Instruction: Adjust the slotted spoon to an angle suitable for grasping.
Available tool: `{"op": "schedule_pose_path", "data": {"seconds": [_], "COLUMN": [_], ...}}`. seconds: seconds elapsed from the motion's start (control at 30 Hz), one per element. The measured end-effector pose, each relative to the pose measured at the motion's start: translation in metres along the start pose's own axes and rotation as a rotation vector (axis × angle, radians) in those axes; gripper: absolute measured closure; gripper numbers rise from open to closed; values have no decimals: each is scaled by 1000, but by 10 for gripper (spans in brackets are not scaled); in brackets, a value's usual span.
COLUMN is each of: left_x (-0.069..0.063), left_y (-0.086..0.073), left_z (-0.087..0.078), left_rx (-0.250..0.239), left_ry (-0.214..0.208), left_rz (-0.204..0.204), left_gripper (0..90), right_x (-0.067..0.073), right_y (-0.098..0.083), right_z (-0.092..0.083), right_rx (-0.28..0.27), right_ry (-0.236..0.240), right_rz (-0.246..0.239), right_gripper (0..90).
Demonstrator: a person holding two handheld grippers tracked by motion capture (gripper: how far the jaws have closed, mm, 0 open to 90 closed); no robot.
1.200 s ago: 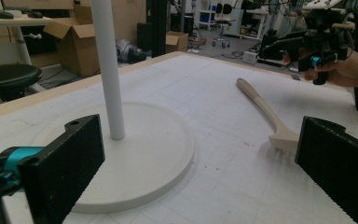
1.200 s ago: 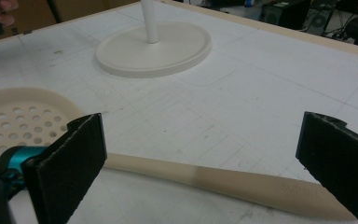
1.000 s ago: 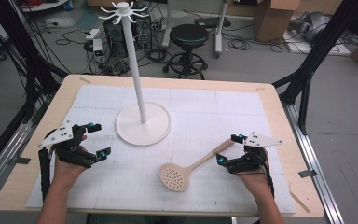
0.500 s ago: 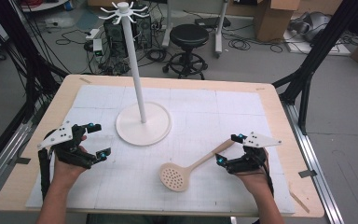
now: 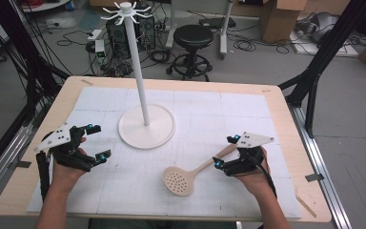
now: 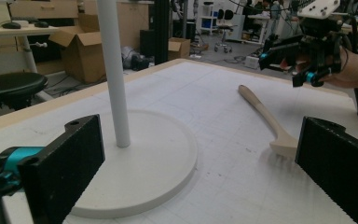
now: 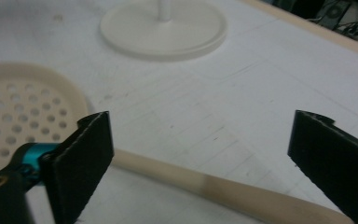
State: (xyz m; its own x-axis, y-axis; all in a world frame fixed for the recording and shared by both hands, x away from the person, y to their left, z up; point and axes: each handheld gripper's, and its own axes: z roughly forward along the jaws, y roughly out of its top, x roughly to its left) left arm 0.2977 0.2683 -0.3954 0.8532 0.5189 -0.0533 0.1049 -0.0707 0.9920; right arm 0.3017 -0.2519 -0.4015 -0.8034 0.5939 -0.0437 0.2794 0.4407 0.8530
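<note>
My right tongs sit low over the handle of the slotted spoon, jaws wide but just now closing in, handle between them, pads not touching it yet. Spoon lies flat on the bench, perforated head toward me, handle angling away to the right. My left tongs are open wide, empty, near the round base of the white stand.

skimmer bowl cut off at left edge, handle end behind right gripper
</note>
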Motion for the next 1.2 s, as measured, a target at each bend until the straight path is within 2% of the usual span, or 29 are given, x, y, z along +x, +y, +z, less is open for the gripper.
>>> {"op": "schedule_pose_path", "data": {"seconds": [0.07, 0.1, 0.2, 0.23, 0.27, 0.37, 0.47, 0.57, 0.6, 0.73, 0.9, 1.2], "left_x": [0, 0, 0, 0, 0, 0, 0, 1, 1, 1, 1, 2], "left_y": [1, 1, 1, 1, 1, 1, 1, 1, 1, 2, 2, 2], "left_z": [-1, -1, -2, -2, -2, -2, -2, -4, -4, -5, -4, -3], "left_rx": [0, -4, -4, -4, -4, -2, -1, -1, -1, -5, -4, -5], "left_ry": [3, 4, 4, 4, 8, 6, 4, 7, 7, 11, 8, 9], "left_rz": [2, -1, 5, 4, -1, 5, 6, 8, 8, 6, 7, 6], "left_gripper": [18, 18, 18, 18, 18, 18, 18, 18, 18, 18, 18, 18], "right_x": [4, 5, 10, 10, 13, 17, 22, 28, 28, 34, 35, 43], "right_y": [0, 1, 1, 1, 0, 0, -2, -6, -6, -9, -5, 15], "right_z": [4, 5, 8, 8, 10, 13, 19, 30, 30, 47, 55, 91], "right_rx": [9, 18, 57, 57, 81, 109, 136, 185, 185, 257, 254, 243], "right_ry": [59, 91, 151, 151, 187, 218, 219, 242, 242, 248, 235, 218], "right_rz": [-13, -14, -32, -32, -42, -57, -65, -58, -58, -73, -57, -37], "right_gripper": [342, 408, 590, 590, 696, 857, 899, 900, 900, 900, 900, 900]}}
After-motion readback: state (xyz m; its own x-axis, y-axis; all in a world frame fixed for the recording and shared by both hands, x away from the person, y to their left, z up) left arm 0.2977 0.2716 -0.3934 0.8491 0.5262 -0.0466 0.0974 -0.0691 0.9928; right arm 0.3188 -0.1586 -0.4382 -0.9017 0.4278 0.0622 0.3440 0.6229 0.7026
